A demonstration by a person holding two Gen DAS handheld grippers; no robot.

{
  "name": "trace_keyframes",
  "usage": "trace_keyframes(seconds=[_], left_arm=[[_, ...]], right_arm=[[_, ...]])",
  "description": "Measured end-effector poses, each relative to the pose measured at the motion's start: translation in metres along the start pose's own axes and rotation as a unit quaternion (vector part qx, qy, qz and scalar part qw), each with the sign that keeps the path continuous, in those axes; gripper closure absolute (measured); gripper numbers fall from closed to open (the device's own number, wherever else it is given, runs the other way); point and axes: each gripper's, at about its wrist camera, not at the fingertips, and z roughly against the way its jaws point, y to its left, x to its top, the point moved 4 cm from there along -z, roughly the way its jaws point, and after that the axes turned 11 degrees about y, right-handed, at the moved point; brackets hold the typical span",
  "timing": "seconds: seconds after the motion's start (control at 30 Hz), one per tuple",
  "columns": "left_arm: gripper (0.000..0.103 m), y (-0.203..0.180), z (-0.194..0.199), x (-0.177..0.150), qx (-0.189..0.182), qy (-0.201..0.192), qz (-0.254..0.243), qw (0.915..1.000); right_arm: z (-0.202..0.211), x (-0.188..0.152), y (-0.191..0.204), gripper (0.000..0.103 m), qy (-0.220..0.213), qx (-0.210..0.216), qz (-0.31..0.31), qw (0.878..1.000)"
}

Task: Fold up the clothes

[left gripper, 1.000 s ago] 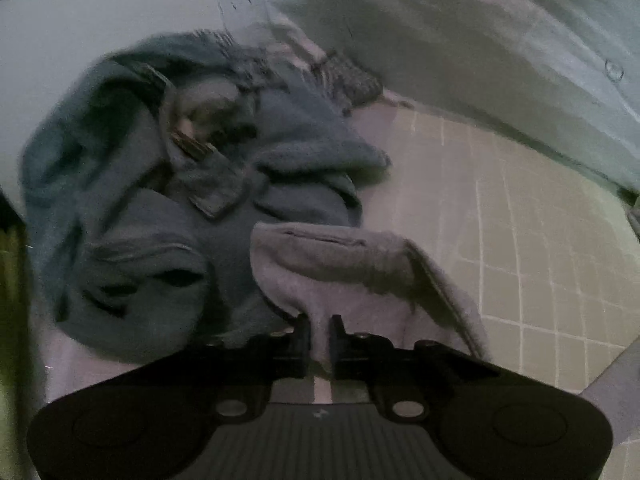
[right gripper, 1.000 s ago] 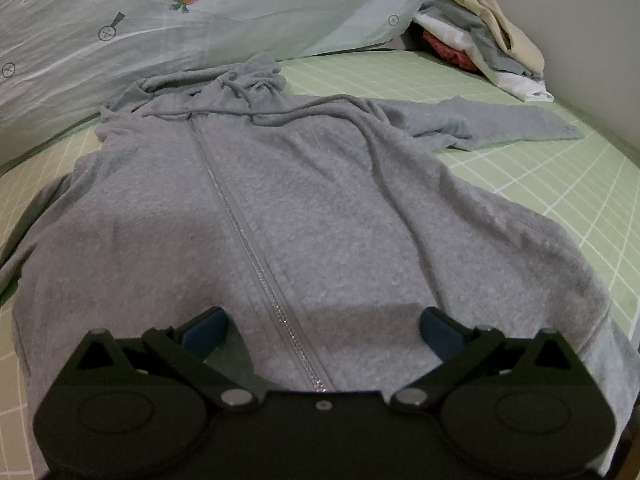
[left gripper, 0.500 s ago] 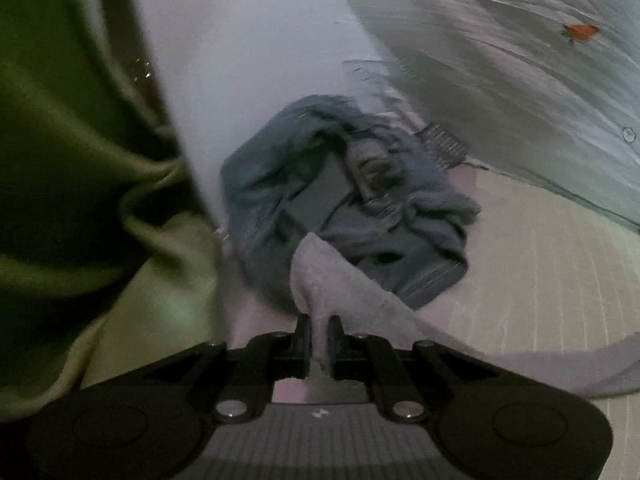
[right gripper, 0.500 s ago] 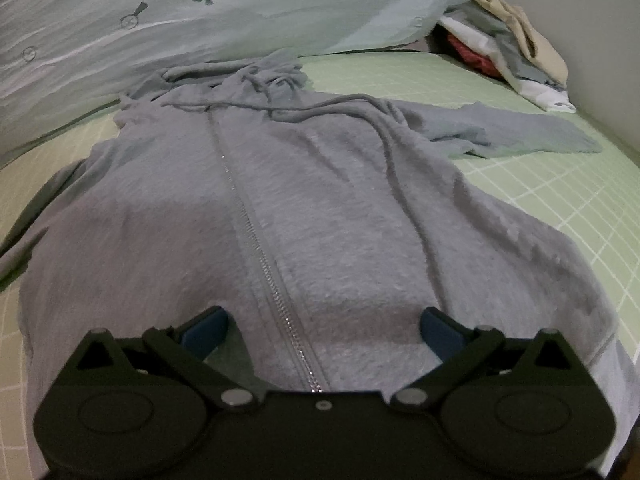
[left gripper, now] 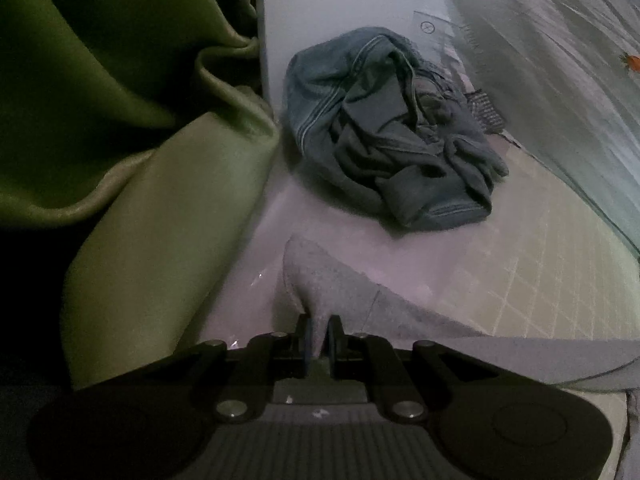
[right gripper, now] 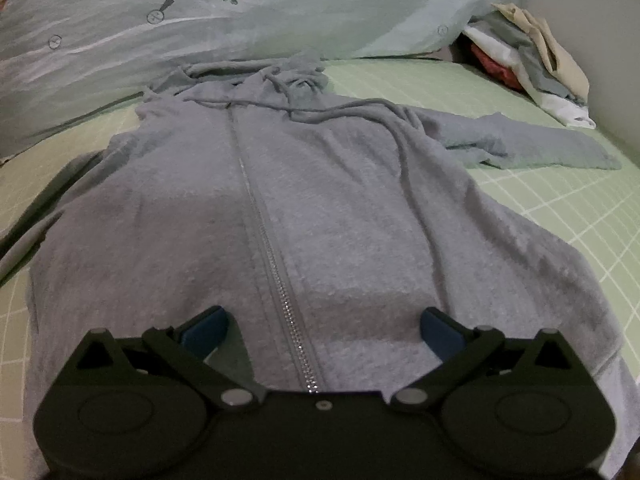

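A grey zip-up hoodie (right gripper: 320, 208) lies front up on the green checked bedsheet (right gripper: 560, 208), hood at the far end, its right sleeve (right gripper: 532, 148) stretched out to the side. My right gripper (right gripper: 324, 320) hovers open over the hem, one finger on each side of the zipper (right gripper: 276, 276). In the left wrist view my left gripper (left gripper: 319, 326) is shut on the cuff of the hoodie's other grey sleeve (left gripper: 340, 292), which runs off to the lower right, pulled out toward the bed's edge.
Crumpled blue jeans (left gripper: 392, 140) lie on the bed beyond the left gripper. A green curtain (left gripper: 120, 120) hangs at the left, beside a white wall. A pale duvet with carrot prints (right gripper: 240, 12) lies behind the hood. A pile of clothes (right gripper: 528, 60) sits far right.
My left gripper has pulled the sleeve cuff away from the jeans toward the bed's edge and rolled; the curtain has come into view. The right gripper holds its place, open.
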Motion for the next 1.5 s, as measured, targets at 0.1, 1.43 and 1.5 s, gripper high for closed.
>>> trace_keyframes(seconds=[0.1, 1.43, 1.5], left_arm=[[0.093, -0.001, -0.002, 0.011, -0.012, -0.003, 0.037, 0.9992], [0.046, -0.036, -0.086, 0.098, -0.064, -0.01, 0.068, 0.9956], [0.046, -0.043, -0.091, 0.1, -0.064, -0.007, 0.063, 0.9959]], right_arm=[[0.0, 0.0, 0.0, 0.0, -0.001, 0.0, 0.0, 1.0], [-0.002, 0.006, 0.005, 0.0, 0.008, -0.028, -0.043, 0.999], [-0.002, 0.006, 0.005, 0.0, 0.008, -0.027, -0.043, 0.999]])
